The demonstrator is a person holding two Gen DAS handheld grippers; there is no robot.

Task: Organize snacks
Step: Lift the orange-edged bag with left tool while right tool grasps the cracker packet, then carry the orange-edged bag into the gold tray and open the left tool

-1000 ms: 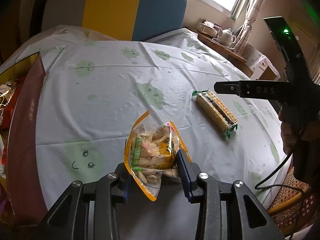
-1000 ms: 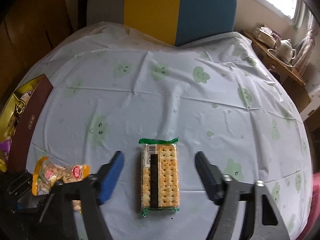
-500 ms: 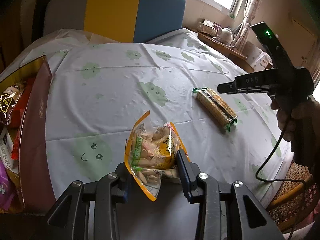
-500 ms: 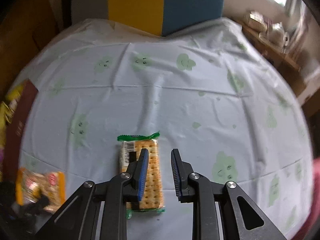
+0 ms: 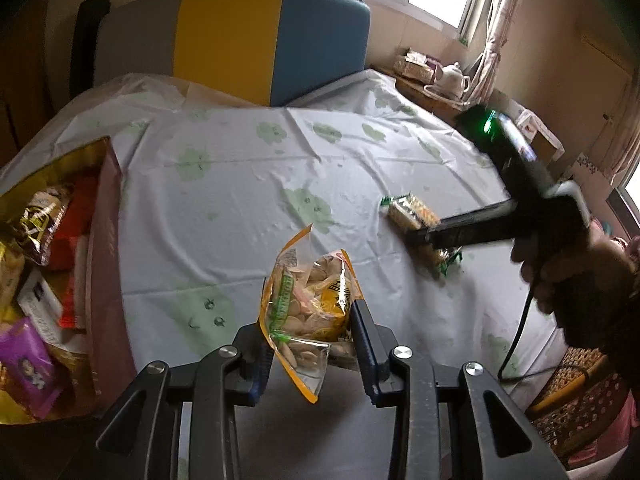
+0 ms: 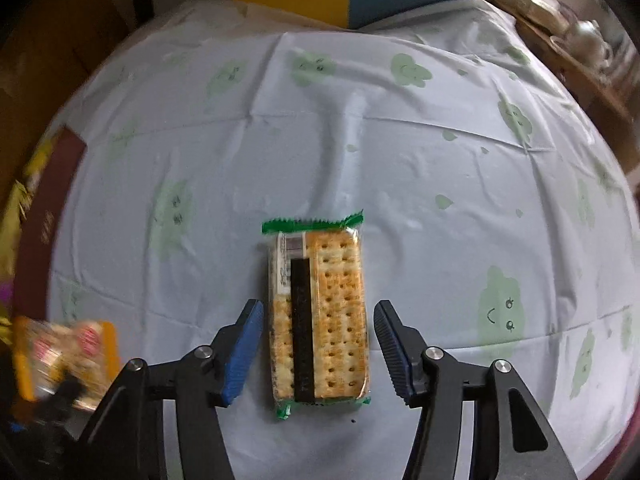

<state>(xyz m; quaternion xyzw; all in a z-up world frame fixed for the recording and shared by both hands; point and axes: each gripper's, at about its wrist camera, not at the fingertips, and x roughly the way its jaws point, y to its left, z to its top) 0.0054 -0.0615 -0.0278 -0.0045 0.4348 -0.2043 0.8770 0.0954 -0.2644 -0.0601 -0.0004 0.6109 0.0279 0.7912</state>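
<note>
Snacks: two packets are sitting outside the box, a bag of nuts and a cracker packet; several others are already lying in the box at the table's left edge.
Bag of nuts: it is hanging upright in the left gripper, above the near part of the table, with the jaws pinching its lower half from both sides.
Cracker packet: it is lying flat on the tablecloth toward the table's near right edge, long side pointing away from the right gripper.
Right gripper: its jaws are spread and standing just beside the packet's two long sides, apart from the wrapper, so nothing is being gripped yet.
Box contents: red, purple and dark wrappers are showing inside, loosely piled; how much room is left is hard to tell.
Done so far: judging by the filled box, most of the sorting appears finished, and one packet is already lifted.
Left to do: the bag of nuts probably needs carrying left to the box, and the crackers need closing on, lifting and carrying across the table.
Beyond the table: a striped chair is standing at the far edge.
</note>
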